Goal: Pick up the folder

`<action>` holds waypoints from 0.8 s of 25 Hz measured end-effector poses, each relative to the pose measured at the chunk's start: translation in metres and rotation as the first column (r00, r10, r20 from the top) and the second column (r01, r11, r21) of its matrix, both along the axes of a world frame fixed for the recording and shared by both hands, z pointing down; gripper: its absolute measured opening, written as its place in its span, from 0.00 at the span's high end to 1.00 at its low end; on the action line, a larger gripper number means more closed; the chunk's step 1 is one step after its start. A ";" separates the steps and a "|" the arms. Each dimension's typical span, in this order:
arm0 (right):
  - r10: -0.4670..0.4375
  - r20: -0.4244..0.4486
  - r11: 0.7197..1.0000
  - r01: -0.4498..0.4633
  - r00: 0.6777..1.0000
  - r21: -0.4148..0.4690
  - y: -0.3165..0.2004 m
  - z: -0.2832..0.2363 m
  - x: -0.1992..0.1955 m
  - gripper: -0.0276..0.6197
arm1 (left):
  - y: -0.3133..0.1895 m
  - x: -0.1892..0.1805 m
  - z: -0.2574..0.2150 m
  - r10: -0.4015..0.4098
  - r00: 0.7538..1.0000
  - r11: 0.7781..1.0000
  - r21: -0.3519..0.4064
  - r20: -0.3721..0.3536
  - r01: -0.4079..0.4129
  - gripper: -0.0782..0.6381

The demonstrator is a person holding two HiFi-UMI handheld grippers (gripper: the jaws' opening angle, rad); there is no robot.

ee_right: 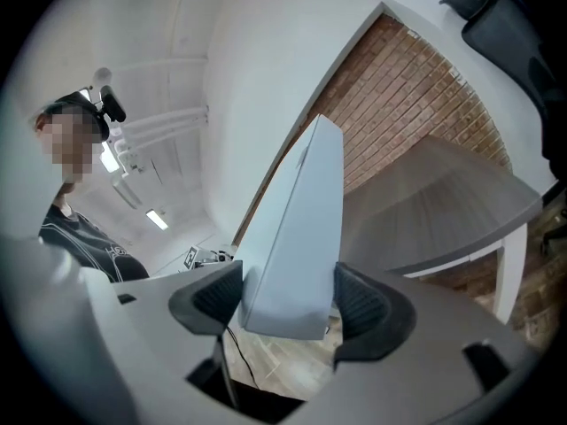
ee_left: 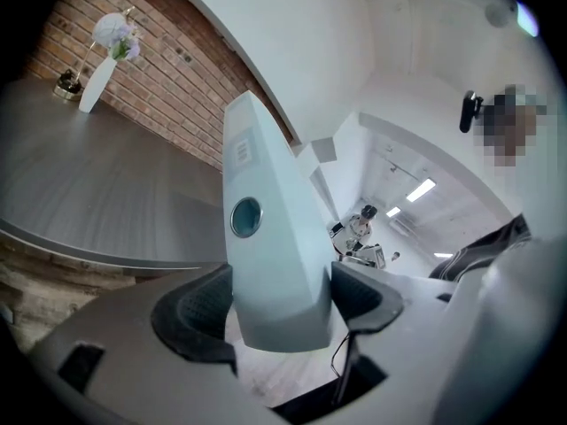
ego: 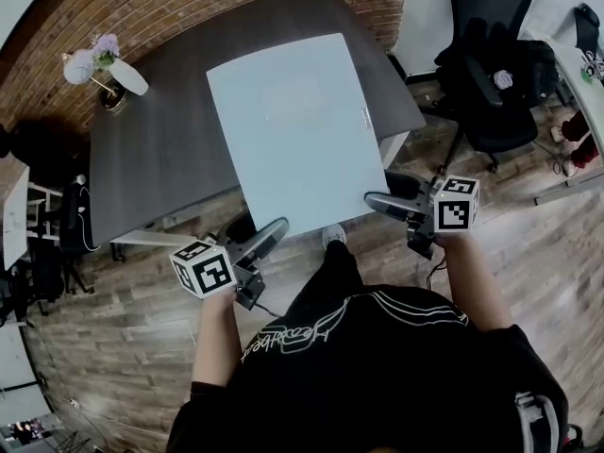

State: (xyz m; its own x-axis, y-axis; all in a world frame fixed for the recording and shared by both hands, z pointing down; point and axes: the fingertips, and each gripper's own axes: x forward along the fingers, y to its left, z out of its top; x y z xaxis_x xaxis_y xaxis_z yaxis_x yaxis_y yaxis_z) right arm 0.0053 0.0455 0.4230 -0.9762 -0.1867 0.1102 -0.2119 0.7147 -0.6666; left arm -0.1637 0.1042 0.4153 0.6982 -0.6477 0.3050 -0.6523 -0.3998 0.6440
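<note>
A pale blue folder [ego: 297,130] hangs flat over the dark grey table [ego: 151,159], held at its two near corners. My left gripper [ego: 274,232] is shut on the near left corner. In the left gripper view the folder's spine [ee_left: 279,255], with a round finger hole [ee_left: 246,217], fills the gap between the dark pads [ee_left: 199,312] of that gripper [ee_left: 282,304]. My right gripper [ego: 377,201] is shut on the near right corner. In the right gripper view the folder [ee_right: 297,228] stands edge-on, clamped in that gripper [ee_right: 288,304].
A white vase of flowers [ego: 113,69] stands at the table's far left corner and also shows as a vase [ee_left: 97,78] before the brick wall. A black office chair [ego: 491,74] is to the right. Wooden floor lies under me.
</note>
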 end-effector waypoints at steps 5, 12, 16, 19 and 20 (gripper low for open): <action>0.000 0.005 0.995 0.000 1.000 0.096 0.012 -0.040 0.006 0.52 | 0.012 0.007 -0.036 0.001 0.999 0.997 0.081 0.035 -0.004 0.41; 0.011 0.012 0.992 -0.013 1.000 0.127 0.023 -0.061 0.011 0.52 | 0.022 0.012 -0.057 -0.009 0.999 0.992 0.128 0.033 0.004 0.41; -0.001 -0.006 0.990 0.002 1.000 0.140 0.027 -0.061 0.010 0.52 | 0.025 0.011 -0.059 -0.011 0.999 0.991 0.136 0.051 0.004 0.41; -0.003 -0.007 0.990 0.004 1.000 0.138 0.022 -0.058 0.004 0.52 | 0.021 0.006 -0.058 -0.023 0.998 0.989 0.144 0.057 0.015 0.41; -0.004 -0.005 0.991 0.005 1.000 0.137 0.020 -0.058 0.002 0.52 | 0.020 0.004 -0.058 -0.028 0.998 0.989 0.144 0.053 0.020 0.41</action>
